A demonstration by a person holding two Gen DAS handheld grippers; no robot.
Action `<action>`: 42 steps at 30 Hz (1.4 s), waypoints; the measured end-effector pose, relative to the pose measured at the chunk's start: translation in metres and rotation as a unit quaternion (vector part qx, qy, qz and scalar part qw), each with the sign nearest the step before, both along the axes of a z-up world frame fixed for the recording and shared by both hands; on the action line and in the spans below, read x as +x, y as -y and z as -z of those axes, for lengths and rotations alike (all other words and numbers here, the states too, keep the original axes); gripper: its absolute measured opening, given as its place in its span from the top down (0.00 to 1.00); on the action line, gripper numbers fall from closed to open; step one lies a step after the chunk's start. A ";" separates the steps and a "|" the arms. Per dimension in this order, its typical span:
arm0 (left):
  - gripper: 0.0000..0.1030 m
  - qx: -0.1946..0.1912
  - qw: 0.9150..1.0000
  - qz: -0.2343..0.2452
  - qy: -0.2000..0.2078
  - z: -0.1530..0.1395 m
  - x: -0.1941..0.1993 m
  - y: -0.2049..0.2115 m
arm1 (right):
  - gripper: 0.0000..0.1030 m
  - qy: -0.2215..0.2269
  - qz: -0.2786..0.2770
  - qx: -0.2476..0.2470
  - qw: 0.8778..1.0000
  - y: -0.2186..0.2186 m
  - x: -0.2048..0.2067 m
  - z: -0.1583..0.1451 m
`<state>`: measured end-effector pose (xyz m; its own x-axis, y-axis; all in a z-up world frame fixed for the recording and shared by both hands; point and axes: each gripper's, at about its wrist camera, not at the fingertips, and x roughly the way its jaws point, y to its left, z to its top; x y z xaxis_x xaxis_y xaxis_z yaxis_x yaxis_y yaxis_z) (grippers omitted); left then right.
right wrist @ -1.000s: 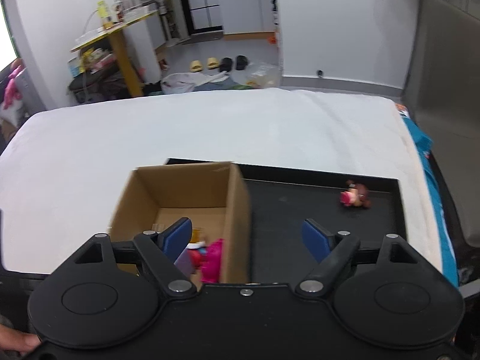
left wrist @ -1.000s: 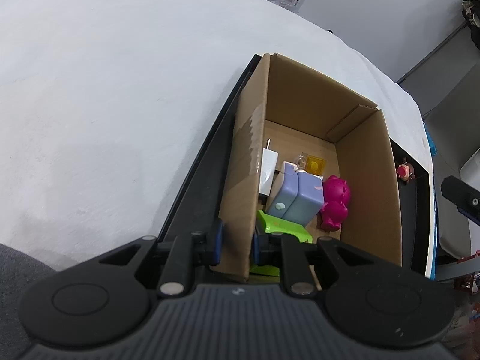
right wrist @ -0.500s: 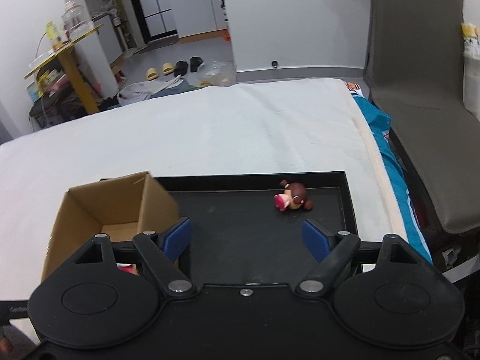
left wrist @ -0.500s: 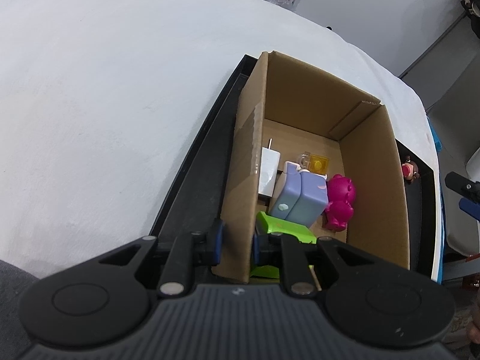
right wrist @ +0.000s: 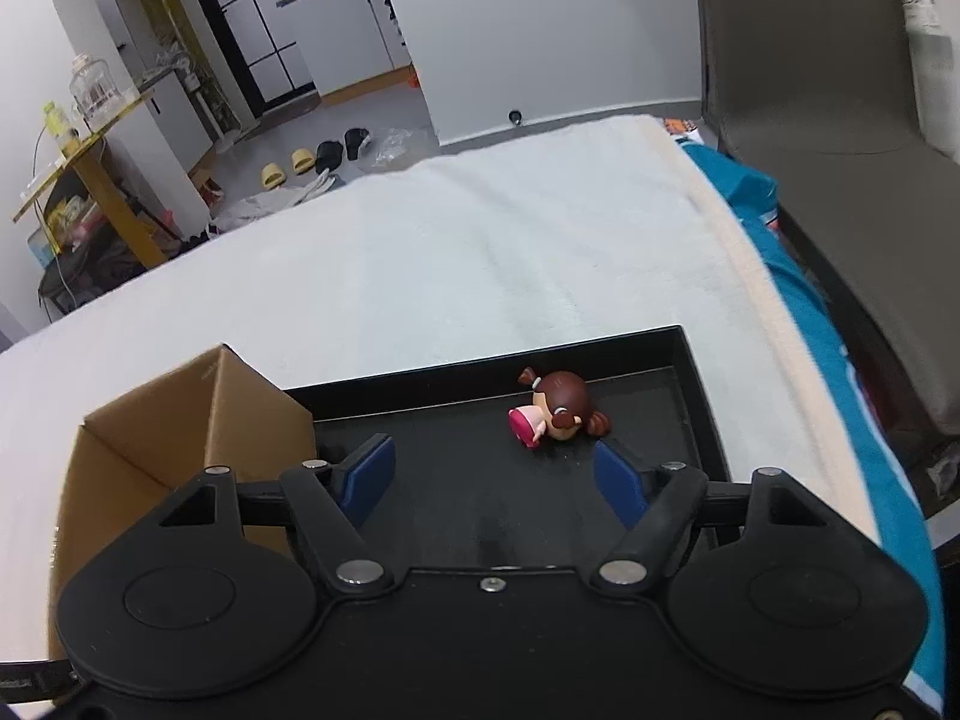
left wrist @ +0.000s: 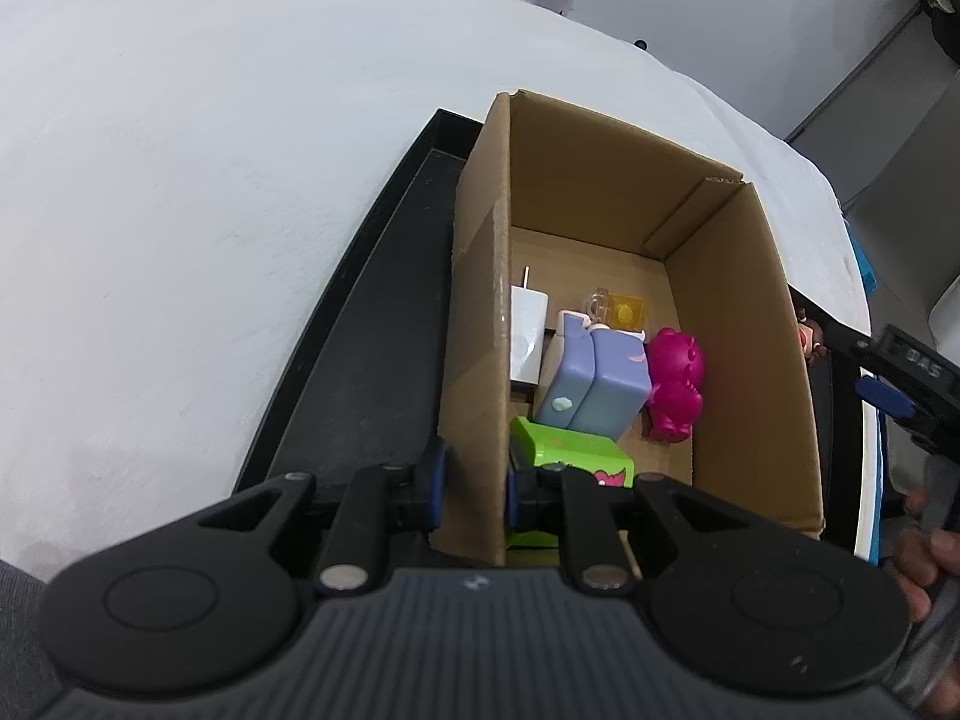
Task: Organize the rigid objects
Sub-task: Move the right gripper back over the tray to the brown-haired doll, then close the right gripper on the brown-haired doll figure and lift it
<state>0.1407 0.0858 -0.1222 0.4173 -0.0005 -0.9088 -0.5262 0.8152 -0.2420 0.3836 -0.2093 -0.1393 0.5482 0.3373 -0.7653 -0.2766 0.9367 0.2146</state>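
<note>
My left gripper (left wrist: 474, 480) is shut on the near left wall of an open cardboard box (left wrist: 600, 192), one pad outside and one inside. Inside the box lie a white charger (left wrist: 528, 330), a yellow cube (left wrist: 627, 315), a lavender-blue block (left wrist: 594, 378), a magenta figure (left wrist: 675, 384) and a green block (left wrist: 570, 444). The box stands on a black tray (right wrist: 690, 360). A small brown-haired doll (right wrist: 558, 411) lies on its side on the tray, right of the box (right wrist: 180, 414). My right gripper (right wrist: 492, 456) hovers just short of the doll; its jaws are closing with nothing between them.
The tray rests on a white cloth-covered table (right wrist: 480, 252). A grey chair (right wrist: 810, 90) and a teal cloth (right wrist: 798, 300) border the table's right edge. A hand (left wrist: 924, 558) holds the right gripper at the lower right of the left wrist view. Slippers lie on the floor beyond.
The right gripper swung from over the box to the right, sank toward the tray and came close to the doll; its jaws narrowed slightly. The left gripper kept its hold on the box wall.
</note>
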 end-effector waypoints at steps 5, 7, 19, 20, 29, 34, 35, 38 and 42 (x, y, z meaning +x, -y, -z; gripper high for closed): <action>0.83 -0.006 1.000 -0.003 -0.004 -0.002 -0.004 -0.002 | 0.30 -0.015 0.003 0.003 1.000 -0.004 0.013 0.013; 0.83 -0.004 1.000 -0.003 -0.005 -0.004 -0.004 -0.001 | 0.30 -0.021 0.008 0.005 1.000 -0.004 0.017 0.018; 0.83 0.003 1.000 0.003 -0.015 -0.008 -0.004 0.004 | 0.35 -0.034 0.041 -0.001 0.999 -0.002 0.041 0.041; 0.83 0.003 1.000 0.003 -0.015 -0.009 -0.005 0.004 | 0.37 -0.036 0.042 -0.001 0.998 -0.001 0.042 0.043; 0.83 0.011 1.000 0.004 -0.021 -0.005 0.003 0.008 | 0.49 -0.022 0.043 0.011 0.999 0.005 0.037 0.045; 0.83 0.010 1.000 0.003 -0.020 -0.005 0.001 0.008 | 0.49 -0.023 0.037 0.013 0.999 0.002 0.032 0.043; 0.83 0.011 1.000 0.004 -0.020 -0.005 0.000 0.008 | 0.49 -0.021 0.036 0.010 0.999 0.001 0.030 0.042; 0.83 0.007 1.000 0.000 -0.017 -0.004 -0.002 0.005 | 0.49 -0.014 0.030 0.011 0.999 -0.001 0.023 0.037; 0.83 0.002 1.000 -0.003 -0.014 -0.003 -0.005 0.002 | 0.64 -0.010 0.016 0.017 1.000 -0.002 0.013 0.029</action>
